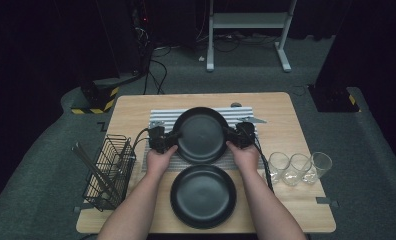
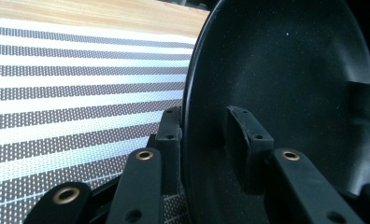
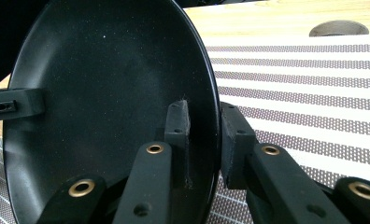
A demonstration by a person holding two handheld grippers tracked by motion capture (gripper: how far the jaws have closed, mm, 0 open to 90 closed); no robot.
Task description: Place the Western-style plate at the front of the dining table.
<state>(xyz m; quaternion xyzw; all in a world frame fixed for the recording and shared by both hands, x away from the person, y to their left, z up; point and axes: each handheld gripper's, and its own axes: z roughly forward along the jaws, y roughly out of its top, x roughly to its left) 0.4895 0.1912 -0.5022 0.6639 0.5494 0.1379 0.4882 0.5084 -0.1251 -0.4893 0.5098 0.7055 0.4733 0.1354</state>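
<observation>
A round black plate [image 1: 201,135] is held over the striped placemat [image 1: 161,116] by both grippers. My left gripper [image 1: 177,135] clamps its left rim, and my right gripper [image 1: 229,135] clamps the opposite rim. In the left gripper view the plate [image 2: 286,79] stands edge-on between the jaws of the left gripper [image 2: 204,121], one pad on each face. The right gripper view shows the same grip by the right gripper [image 3: 205,114] on the plate [image 3: 103,79]. A second black plate [image 1: 203,196] lies flat on the wooden table near the front edge.
A black wire basket [image 1: 108,170] with long utensils stands at the table's left edge. Three clear glasses [image 1: 298,167] stand in a row at the right. A round hole [image 3: 338,29] in the tabletop lies behind the placemat [image 3: 314,93].
</observation>
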